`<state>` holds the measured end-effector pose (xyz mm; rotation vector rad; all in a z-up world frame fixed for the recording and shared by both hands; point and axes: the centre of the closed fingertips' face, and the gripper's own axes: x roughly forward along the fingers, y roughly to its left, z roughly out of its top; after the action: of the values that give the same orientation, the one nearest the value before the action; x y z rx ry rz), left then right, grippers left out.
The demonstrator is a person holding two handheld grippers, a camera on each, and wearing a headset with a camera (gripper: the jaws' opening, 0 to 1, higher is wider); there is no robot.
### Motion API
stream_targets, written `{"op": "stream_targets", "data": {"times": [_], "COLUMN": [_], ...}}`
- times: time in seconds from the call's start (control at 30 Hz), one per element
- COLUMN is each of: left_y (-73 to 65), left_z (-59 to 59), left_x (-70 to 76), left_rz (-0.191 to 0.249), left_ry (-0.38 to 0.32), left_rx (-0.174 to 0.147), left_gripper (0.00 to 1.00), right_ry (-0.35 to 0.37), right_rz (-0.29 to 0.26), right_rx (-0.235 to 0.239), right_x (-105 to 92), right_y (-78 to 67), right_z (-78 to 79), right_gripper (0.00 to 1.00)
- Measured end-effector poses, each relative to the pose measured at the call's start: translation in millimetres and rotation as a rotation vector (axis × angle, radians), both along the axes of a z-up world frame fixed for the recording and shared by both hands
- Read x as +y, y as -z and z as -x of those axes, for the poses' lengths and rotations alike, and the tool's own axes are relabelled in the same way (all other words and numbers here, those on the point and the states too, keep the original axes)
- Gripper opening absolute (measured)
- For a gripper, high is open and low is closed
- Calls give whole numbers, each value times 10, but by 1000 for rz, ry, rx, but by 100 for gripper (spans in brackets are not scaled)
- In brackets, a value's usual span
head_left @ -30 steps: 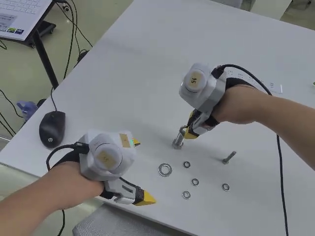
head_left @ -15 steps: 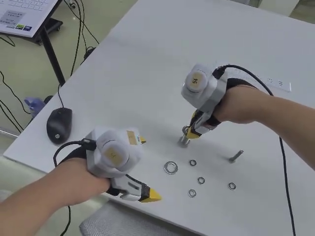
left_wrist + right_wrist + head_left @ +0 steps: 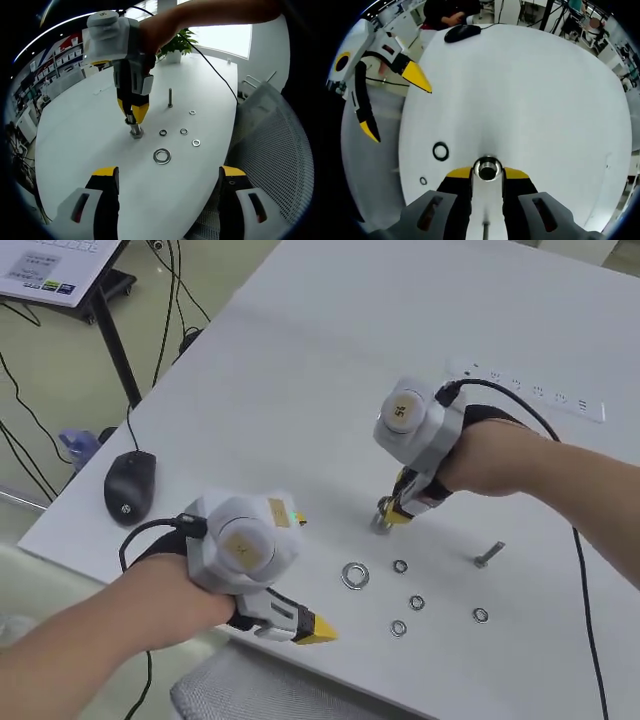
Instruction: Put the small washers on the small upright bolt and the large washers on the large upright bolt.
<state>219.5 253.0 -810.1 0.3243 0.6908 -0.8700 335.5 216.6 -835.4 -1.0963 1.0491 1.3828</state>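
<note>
The large bolt (image 3: 381, 525) stands head-down on the white table (image 3: 300, 370), and my right gripper (image 3: 390, 512) is shut on its shank from above. From behind the jaws the bolt's end (image 3: 487, 168) shows between the yellow pads. A large washer (image 3: 354, 575) lies flat just in front of it. Several small washers (image 3: 417, 602) are scattered to its right. The small bolt (image 3: 489, 555) lies on its side further right. My left gripper (image 3: 309, 575) hovers open near the front edge, pointing at the large washer (image 3: 162, 156).
A black mouse (image 3: 131, 485) sits at the table's left edge. A white power strip (image 3: 530, 395) lies at the back right. A grey mesh chair (image 3: 230, 695) is below the front edge. A stand with a keyboard (image 3: 50, 265) is off to the left.
The head camera has shifted, so the whole picture has slid. The right gripper still holds the large bolt and the left gripper stays open in about the same place.
</note>
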Motion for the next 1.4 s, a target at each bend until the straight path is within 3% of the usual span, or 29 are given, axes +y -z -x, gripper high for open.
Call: {"op": "stream_targets", "data": {"times": [0.23, 0.87, 1.4], "left_y": [9, 19, 29], "left_z": [-7, -30, -25], "left_x": [-3, -28, -41], "left_rz": [-2, 3, -1], "left_ry": [0, 4, 22], "left_rx": [3, 5, 10], "left_gripper": [81, 80, 80], "right_ry": [9, 16, 13], "right_rz": [-6, 28, 19], "right_rx": [2, -3, -5], "right_x": [16, -33, -15], "right_y": [130, 284, 292], "right_z": [-31, -27, -70], "right_gripper": [22, 22, 23]}}
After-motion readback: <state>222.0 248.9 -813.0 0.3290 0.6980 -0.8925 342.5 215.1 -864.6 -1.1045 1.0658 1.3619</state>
